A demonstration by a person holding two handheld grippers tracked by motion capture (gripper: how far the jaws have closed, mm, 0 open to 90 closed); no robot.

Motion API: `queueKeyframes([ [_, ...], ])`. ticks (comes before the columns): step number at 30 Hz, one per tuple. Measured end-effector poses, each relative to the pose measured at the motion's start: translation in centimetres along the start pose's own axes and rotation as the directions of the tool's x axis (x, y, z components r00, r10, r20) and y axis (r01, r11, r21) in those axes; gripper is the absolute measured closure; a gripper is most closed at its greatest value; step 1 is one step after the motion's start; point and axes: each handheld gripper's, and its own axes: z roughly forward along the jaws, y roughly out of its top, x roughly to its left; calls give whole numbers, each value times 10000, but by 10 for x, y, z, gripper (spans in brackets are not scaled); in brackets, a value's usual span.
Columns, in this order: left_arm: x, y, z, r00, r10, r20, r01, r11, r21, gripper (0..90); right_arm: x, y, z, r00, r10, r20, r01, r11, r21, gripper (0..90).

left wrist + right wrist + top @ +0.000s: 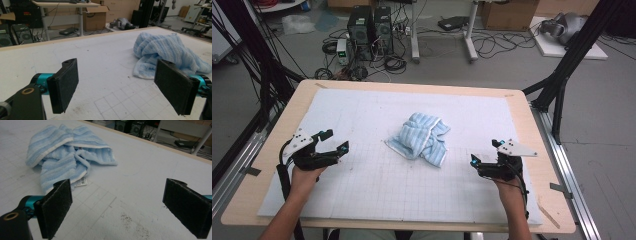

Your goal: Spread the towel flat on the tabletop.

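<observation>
A crumpled light-blue striped towel (422, 139) lies in a heap near the middle of the white gridded mat (362, 190). My left gripper (335, 141) rests low at the mat's left side, open, its jaws spread wide and empty. In the left gripper view the towel (165, 51) lies ahead and to the right of that gripper (120, 87). My right gripper (486, 152) sits at the mat's right side, open and empty. The right gripper view shows the towel (65, 157), with a white label at its hem, ahead and left of the right gripper (125, 207).
The mat covers a wooden table (532, 125) with bare edges all round. Black frame posts (562, 80) stand at both sides. Computers (369, 27), cables and boxes sit on the floor beyond the far edge. Dark specks mark the mat (130, 220) near my right gripper.
</observation>
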Motion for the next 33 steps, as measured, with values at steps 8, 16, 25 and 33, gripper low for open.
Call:
queueKeyframes([
  [8, 1, 0, 0, 10000, -4, -82, 4, 10000, 32, 201, 0, -1, 2, 9998, 112, -187, -112, 9999, 23, 81],
  [16, 0, 0, 1, 10000, 3, 28, -3, 10000, 41, 201, 1, -3, 4, 9991, 230, -364, -228, 9997, 49, 81],
  [25, -2, 0, 2, 9998, 83, 169, -85, 9999, 84, 200, 7, -2, 8, 9954, 225, -933, -210, 9996, 167, 80],
  [33, -3, -1, 4, 9998, 15, 178, -18, 9999, 154, 199, 20, 3, 22, 9850, -70, -1726, 179, 9980, 614, 81],
])
